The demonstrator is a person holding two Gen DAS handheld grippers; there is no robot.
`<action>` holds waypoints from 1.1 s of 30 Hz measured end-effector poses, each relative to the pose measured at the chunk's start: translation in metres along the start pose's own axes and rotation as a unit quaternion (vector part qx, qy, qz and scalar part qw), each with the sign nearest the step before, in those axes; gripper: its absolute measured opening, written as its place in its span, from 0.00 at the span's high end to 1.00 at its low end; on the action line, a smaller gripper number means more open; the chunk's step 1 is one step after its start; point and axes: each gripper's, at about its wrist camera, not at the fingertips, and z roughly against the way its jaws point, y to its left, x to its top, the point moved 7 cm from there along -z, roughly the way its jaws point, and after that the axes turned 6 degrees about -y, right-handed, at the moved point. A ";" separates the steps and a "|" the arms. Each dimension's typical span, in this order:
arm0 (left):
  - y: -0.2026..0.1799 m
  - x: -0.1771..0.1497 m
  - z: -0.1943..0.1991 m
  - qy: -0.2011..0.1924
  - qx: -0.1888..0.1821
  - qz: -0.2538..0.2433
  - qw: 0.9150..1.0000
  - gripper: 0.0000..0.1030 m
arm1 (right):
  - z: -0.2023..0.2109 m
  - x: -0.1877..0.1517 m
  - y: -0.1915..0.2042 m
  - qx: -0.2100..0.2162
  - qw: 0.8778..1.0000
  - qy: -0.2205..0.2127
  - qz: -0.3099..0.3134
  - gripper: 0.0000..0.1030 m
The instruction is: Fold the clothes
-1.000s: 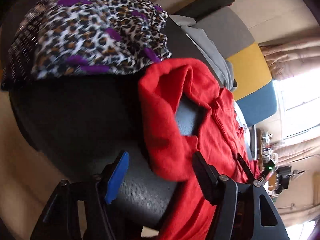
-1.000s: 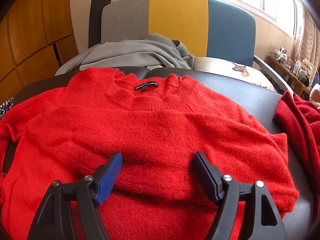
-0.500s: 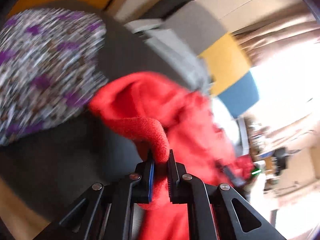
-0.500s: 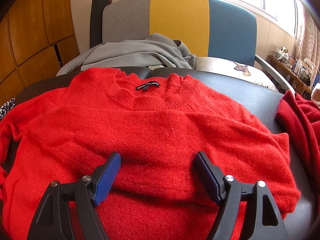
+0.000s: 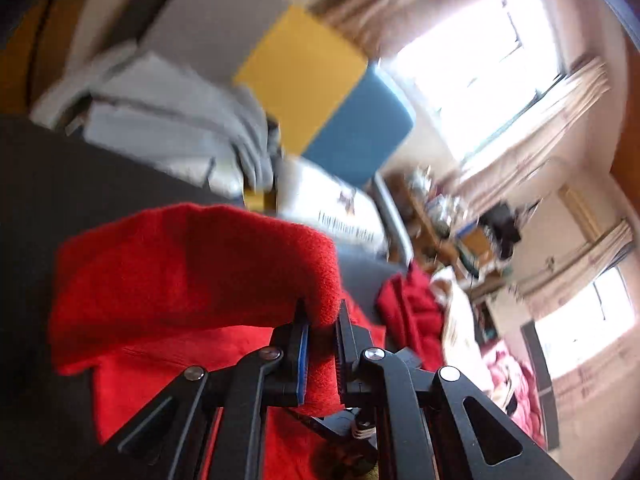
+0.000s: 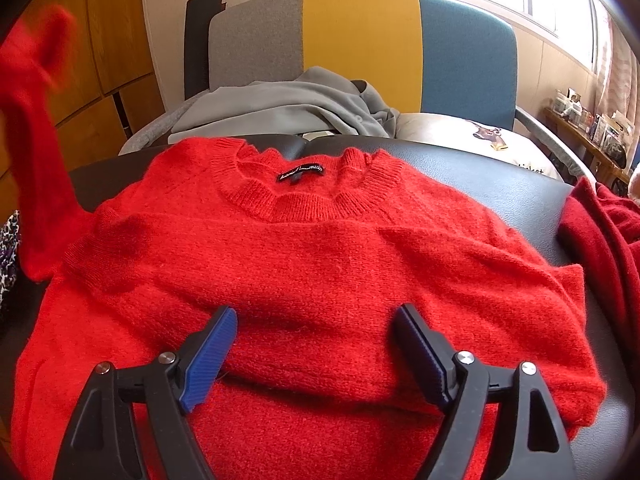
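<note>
A bright red knit sweater (image 6: 320, 264) lies flat on a black padded surface (image 6: 500, 184), collar and label at the far side. Its left sleeve (image 6: 36, 120) is lifted high at the left edge of the right wrist view. My left gripper (image 5: 321, 312) is shut on that red sleeve (image 5: 192, 264), which drapes over the fingertips. My right gripper (image 6: 316, 320) hovers low over the sweater's lower body; its jaws are opening and only flat fabric lies beneath them, not pinched.
A grey garment (image 6: 288, 108) lies behind the sweater against a grey, yellow and blue chair back (image 6: 360, 40). A darker red garment (image 6: 600, 240) sits at the right edge. Leopard-print cloth (image 6: 8, 248) peeks in at the left. A cluttered shelf (image 6: 588, 120) stands by the window.
My left gripper closed on the red sleeve, then lifted it up and swung across toward the sweater's body. The sleeve now stands raised in the right wrist view. My right gripper's jaws widened slightly.
</note>
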 end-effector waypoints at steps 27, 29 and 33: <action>0.125 -0.122 -0.021 -0.031 0.044 0.099 0.994 0.50 | 0.028 0.028 -0.008 0.378 0.795 0.048 -0.471 0.14; 0.125 -0.123 -0.020 -0.035 0.041 0.094 0.994 0.50 | 0.012 0.038 0.003 0.357 0.798 0.063 -0.481 0.14; 0.126 -0.125 -0.019 -0.042 0.034 0.090 0.994 0.50 | -0.019 0.044 0.010 0.286 0.816 0.084 -0.495 0.15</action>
